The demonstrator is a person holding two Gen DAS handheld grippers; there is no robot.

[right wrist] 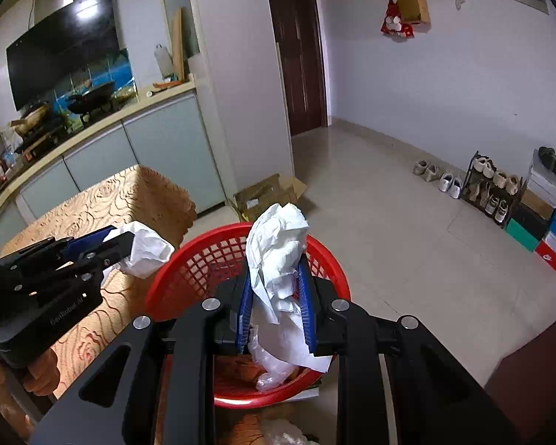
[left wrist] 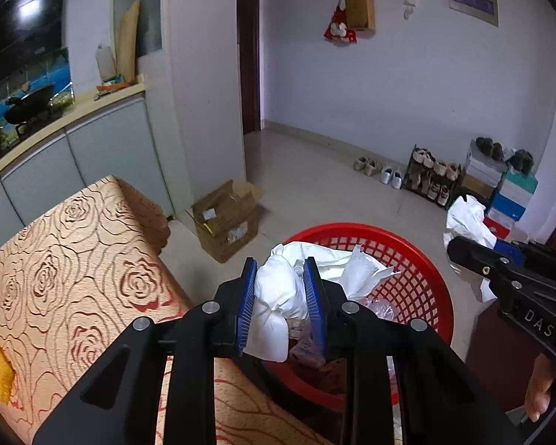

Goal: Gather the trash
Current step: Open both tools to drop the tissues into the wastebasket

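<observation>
A round red mesh basket point(left wrist: 422, 259) point(right wrist: 200, 256) stands on the floor beside the table, with white paper and clear plastic lying in it. My left gripper point(left wrist: 280, 272) is shut on a crumpled white paper wad point(left wrist: 278, 296) and hangs over the basket's near left part. Seen from the right wrist, the left gripper point(right wrist: 124, 237) holds that wad point(right wrist: 144, 248) just left of the rim. My right gripper point(right wrist: 276, 270) is shut on a second crumpled white paper point(right wrist: 278, 256) above the basket. From the left wrist view, the right gripper point(left wrist: 459, 248) shows at the right with its paper point(left wrist: 467, 218).
A table with a rose-patterned orange cloth point(left wrist: 66, 259) sits left of the basket. An open cardboard box point(left wrist: 226, 218) stands on the floor by the white pillar. A shoe rack point(right wrist: 489, 189) and stacked shoeboxes point(right wrist: 548, 215) line the far right wall. A hand point(left wrist: 539, 389) grips the right handle.
</observation>
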